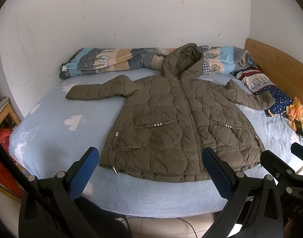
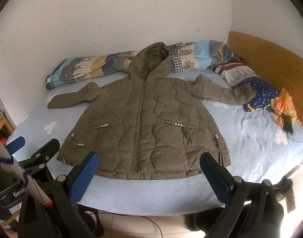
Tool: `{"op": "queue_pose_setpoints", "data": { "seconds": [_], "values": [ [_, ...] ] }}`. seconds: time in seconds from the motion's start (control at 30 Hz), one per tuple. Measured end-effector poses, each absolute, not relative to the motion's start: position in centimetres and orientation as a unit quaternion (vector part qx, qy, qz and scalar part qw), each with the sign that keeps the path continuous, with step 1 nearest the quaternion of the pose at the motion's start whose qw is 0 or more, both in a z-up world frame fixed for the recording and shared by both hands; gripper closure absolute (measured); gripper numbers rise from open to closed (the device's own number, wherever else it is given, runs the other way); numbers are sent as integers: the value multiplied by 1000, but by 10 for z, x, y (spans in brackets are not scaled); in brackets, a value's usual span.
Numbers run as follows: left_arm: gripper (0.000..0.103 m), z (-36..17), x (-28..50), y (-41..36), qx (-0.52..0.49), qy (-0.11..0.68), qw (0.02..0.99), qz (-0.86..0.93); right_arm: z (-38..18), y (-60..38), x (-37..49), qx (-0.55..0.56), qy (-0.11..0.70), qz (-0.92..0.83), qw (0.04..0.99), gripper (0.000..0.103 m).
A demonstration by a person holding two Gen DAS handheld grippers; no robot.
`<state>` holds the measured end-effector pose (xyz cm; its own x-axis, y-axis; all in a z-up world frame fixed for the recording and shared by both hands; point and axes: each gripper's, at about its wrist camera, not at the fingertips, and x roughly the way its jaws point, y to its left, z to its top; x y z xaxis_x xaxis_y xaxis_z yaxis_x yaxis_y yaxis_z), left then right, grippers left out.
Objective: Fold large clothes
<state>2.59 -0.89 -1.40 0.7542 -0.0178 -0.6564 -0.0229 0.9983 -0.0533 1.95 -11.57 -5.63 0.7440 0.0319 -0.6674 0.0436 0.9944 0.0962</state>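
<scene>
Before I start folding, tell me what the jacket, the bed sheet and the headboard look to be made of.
Jacket: quilted synthetic shell, probably nylon or polyester, slight sheen, puffy stitched panels; metal-looking beads at the pockets.
Bed sheet: soft fleece or flannel by its fuzzy matte nap, though that is uncertain.
Headboard: light wood, visible grain, smooth finish.

I count one jacket [image 1: 177, 119], one rolled quilt [image 1: 115, 60], two pillows [image 1: 270, 91], one phone [image 2: 288, 125], and two grippers [image 1: 151, 168], each with two fingers.
</scene>
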Motion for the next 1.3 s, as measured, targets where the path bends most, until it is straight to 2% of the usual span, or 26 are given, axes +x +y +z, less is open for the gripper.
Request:
{"op": "queue_pose_setpoints", "data": {
  "seconds": [0.73,0.87,1.03,1.17,1.3],
  "values": [
    [0,-16,27,-8,-14,352,936,5,-59,-115,20,51,362,-1,931,0],
    [0,-16,35,-4,-3,332,943,10,-61,-127,20,68,359,-3,931,0],
    [0,-22,94,8,7,334,942,23,-64,-177,37,95,359,-43,927,0],
    [0,-31,164,4,66,343,936,41,-64,-227,62,135,357,-90,920,0],
    [0,-66,254,-4,75,396,914,43,-62,-274,94,165,358,-128,910,0]
  ]
}}
